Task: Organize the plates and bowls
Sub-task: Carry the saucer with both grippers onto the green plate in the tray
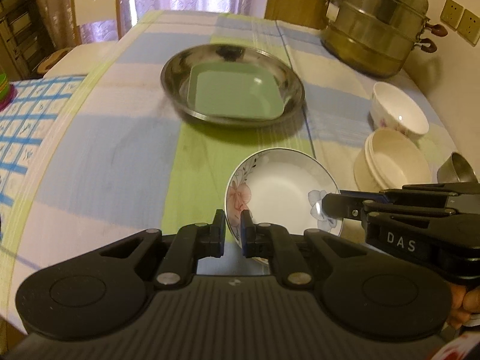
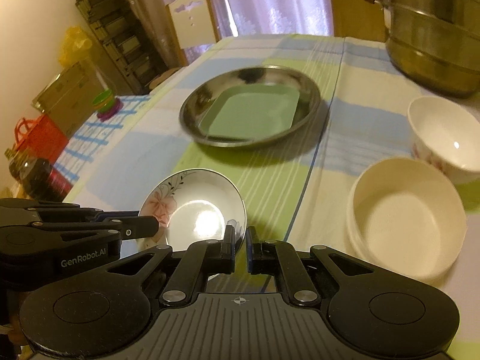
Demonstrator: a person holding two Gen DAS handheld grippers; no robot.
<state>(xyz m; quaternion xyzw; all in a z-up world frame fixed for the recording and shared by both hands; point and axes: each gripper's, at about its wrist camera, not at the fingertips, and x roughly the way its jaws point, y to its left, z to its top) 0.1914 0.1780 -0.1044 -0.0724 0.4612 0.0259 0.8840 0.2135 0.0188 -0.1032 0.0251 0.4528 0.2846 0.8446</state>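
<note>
Above the tablecloth, both tongs angled downward, clamped on floral plate rim.

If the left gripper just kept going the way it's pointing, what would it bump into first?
Probably the steel pan with the green tray in it. The left gripper, clamped on the floral plate, aims that way over bare tablecloth; depth is unclear.

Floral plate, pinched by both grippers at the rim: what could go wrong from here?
1. The white floral ceramic plate hangs tilted, held only by thin rim pinches from the left gripper and right gripper; uneven hand motion could twist it loose.
2. The cream plastic bowl stack sits close by the right gripper; a swing might clip it.
3. Landing on the green square plate in the steel dish could clatter.
</note>
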